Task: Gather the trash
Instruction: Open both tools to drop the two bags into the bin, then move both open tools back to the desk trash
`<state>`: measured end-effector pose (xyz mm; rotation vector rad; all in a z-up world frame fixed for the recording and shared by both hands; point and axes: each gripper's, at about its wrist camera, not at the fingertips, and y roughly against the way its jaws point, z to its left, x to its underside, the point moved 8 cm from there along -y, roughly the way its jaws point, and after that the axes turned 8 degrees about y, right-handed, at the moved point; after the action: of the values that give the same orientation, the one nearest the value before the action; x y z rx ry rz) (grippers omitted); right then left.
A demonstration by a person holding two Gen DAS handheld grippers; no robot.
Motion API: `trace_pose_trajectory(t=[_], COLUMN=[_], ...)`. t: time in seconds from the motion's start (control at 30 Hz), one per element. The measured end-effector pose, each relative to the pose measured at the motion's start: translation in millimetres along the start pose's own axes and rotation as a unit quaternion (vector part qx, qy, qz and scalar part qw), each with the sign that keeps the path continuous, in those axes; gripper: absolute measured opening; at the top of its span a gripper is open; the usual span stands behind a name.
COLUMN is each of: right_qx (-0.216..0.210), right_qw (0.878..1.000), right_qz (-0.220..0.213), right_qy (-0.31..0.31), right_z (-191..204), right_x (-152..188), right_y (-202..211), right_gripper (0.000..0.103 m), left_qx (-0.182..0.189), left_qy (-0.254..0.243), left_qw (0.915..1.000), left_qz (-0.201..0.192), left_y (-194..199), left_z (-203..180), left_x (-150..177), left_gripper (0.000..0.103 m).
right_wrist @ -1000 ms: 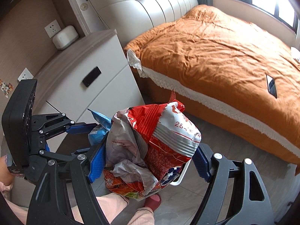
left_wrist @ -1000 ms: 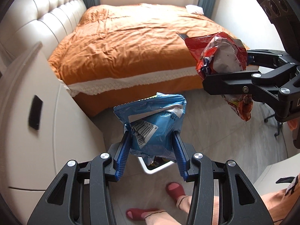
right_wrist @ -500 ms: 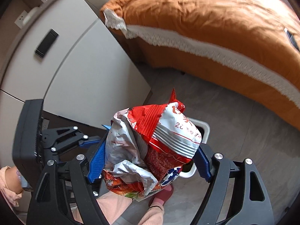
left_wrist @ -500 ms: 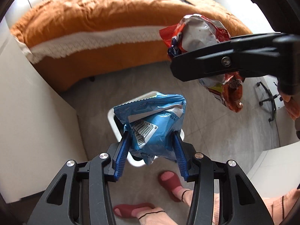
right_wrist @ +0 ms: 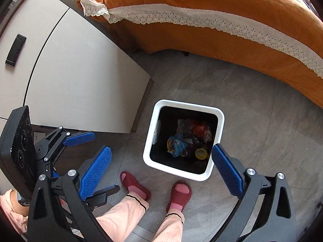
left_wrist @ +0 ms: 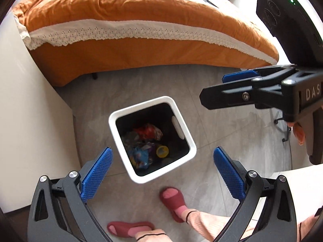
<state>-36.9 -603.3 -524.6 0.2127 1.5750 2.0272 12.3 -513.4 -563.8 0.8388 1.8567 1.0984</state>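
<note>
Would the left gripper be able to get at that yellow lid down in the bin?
Probably yes: the left gripper hangs open above the uncovered white bin, and the yellow lid lies exposed beside the wrappers.

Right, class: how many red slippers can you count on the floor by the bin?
2. One slipper is in front of the white bin's near-left corner; the other slipper is just right of it, below the bin's near edge. None seem hidden.

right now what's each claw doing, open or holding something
Left claw: open, holding nothing, above the white bin.
Right claw: open, holding nothing, above the same bin.
</note>
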Motion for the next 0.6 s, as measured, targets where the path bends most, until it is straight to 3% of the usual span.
trace_pose_trajectory(t=[0.2, 0.6], right_qx=[-0.005, -0.009], right_qw=[1.000, 0.996], right_qz=[-0.008, -0.065], right_qy=[0.005, 0.054], right_z=[12, 78], right_x=[-5, -20], right_y=[13, 93], right_gripper=[0.099, 0.099], left_qx=[-0.006, -0.026], left_qy=[0.006, 0.042], left_qw=[1.0000, 0.9948], left_qz=[-0.005, -0.089], left_y=[22, 128], left_z=[-1, -7], left_x=[0, -18], left_gripper=[0.098, 0.098])
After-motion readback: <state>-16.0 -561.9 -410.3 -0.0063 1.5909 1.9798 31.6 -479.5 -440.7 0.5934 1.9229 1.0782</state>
